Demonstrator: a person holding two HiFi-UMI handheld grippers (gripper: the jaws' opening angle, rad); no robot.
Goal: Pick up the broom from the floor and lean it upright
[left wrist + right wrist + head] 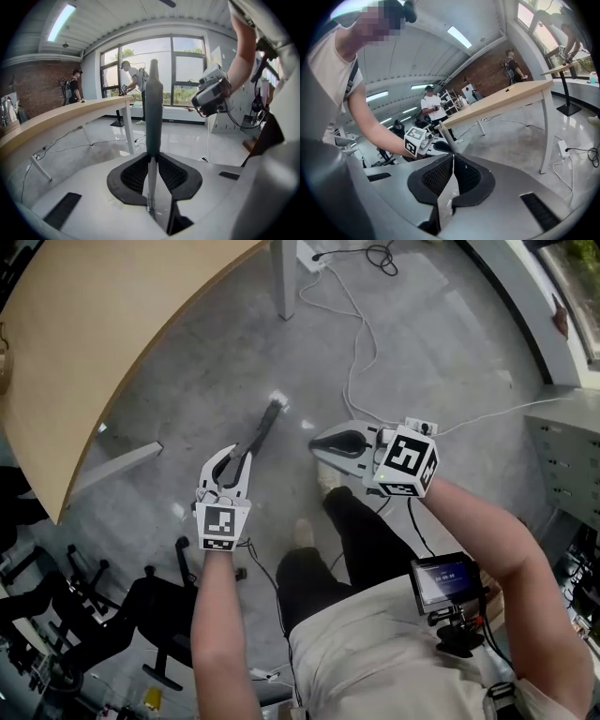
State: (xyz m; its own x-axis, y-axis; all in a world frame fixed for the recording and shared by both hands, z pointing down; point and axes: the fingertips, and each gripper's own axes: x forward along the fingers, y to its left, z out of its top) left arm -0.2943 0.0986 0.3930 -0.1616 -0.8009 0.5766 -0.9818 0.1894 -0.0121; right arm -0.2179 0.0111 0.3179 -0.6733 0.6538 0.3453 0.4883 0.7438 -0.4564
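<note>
In the head view my left gripper [234, 457] is shut on the dark broom handle [262, 432], which slants up and away over the concrete floor. The left gripper view shows the grey handle [153, 108] standing upright between the pads of my left gripper [153, 157]; the broom's head is out of sight. My right gripper [321, 442] hovers just right of the handle, jaws shut and empty. In the right gripper view its pads meet at my right gripper [453, 157], with the handle [446, 137] and the left gripper [419, 140] just beyond.
A curved wooden table [112, 334] with a white leg [286, 277] fills the upper left. White cables [356, 343] trail across the floor. Black chairs [141, 615] crowd the lower left. A cabinet [572, 465] stands at right. The person's shoes [328, 479] are under the grippers.
</note>
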